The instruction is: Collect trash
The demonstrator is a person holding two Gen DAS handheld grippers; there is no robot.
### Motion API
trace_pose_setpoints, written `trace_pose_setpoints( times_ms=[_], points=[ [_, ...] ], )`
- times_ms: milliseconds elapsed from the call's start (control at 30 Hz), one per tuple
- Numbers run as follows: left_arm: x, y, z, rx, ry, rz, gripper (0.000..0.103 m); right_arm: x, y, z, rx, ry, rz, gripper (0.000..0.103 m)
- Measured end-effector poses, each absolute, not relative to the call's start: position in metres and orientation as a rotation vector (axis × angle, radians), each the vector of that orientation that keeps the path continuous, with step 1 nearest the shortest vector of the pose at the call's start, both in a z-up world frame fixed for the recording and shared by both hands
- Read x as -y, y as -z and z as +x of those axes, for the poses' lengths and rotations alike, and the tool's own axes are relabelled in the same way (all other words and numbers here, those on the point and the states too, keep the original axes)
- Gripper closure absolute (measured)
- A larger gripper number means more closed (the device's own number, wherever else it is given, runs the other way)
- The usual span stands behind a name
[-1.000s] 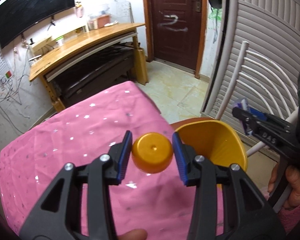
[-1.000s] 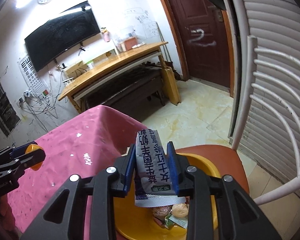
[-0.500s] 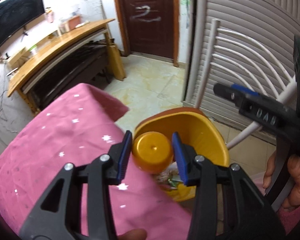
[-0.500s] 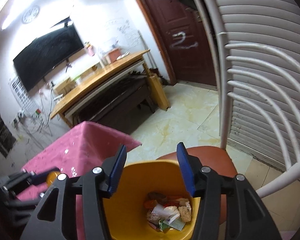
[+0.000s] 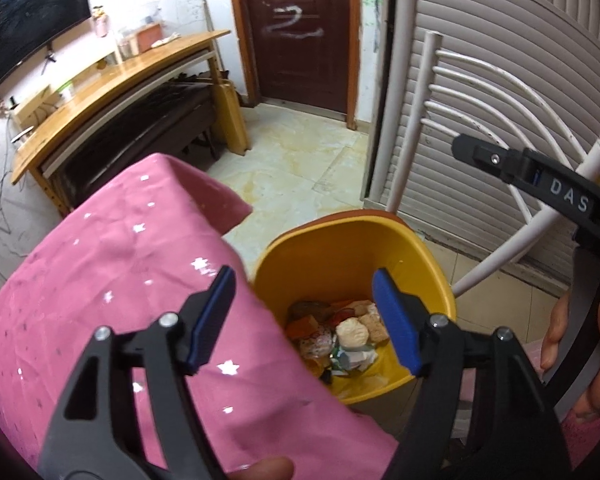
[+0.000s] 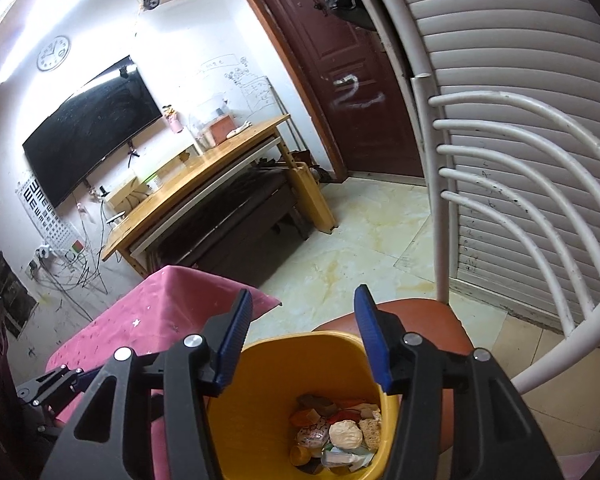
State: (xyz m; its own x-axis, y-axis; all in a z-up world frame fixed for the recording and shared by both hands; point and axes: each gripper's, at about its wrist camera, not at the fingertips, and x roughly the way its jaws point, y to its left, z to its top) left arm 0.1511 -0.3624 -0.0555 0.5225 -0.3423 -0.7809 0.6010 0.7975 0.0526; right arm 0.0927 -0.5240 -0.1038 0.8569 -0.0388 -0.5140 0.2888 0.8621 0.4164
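Note:
A yellow trash bin [image 5: 432, 276] stands on a chair seat beside the pink-clothed table [image 5: 112, 280]. It holds a pile of trash [image 5: 340, 332]: wrappers, crumpled paper and food scraps. The bin [image 6: 276, 400] and the trash pile [image 6: 340, 432] also show in the right wrist view, with a small orange cap [image 6: 300, 455] at the pile's edge. My left gripper [image 5: 304, 320] is open and empty just above the bin's near rim. My right gripper [image 6: 302, 340] is open and empty above the bin. Its arm shows in the left wrist view at the right [image 5: 540, 184].
A white metal chair [image 6: 520, 184] with a brown seat [image 6: 428, 316] carries the bin. A grey roller shutter [image 5: 500, 60] stands behind it. A wooden desk [image 5: 112, 80] and a dark red door [image 5: 300, 28] are across the tiled floor [image 5: 300, 160].
My left gripper moved over the bin, opened and let go of the orange cap. My right gripper opened, its grey packet gone, and stayed open above the bin.

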Motion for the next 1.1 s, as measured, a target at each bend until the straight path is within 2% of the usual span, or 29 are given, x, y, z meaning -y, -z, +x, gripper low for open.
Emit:
trace_pose_setpoints(
  times_ms=[67,167,267,433,633,1100],
  points=[
    [0.351,0.054,0.153,-0.845,0.563,0.317,0.034,0.517,0.102,0.095,-0.516,0.170,0.495,0.054],
    [0.333,0.049,0.154,-0.825,0.532,0.291,0.026,0.507,0.100,0.096,-0.518,0.159,0.472,0.047],
    [0.309,0.043,0.154,-0.799,0.494,0.264,0.026,0.492,0.097,0.100,-0.514,0.136,0.446,0.039],
    [0.264,0.035,0.151,-0.759,0.420,0.209,0.012,0.460,0.087,0.104,-0.503,0.095,0.401,0.027],
    [0.213,0.028,0.147,-0.727,0.330,0.152,0.008,0.428,0.078,0.106,-0.464,0.038,0.397,0.016],
    [0.103,0.023,0.127,-0.676,0.170,0.003,0.007,0.313,0.055,0.107,-0.460,-0.123,0.250,0.010]
  ],
)
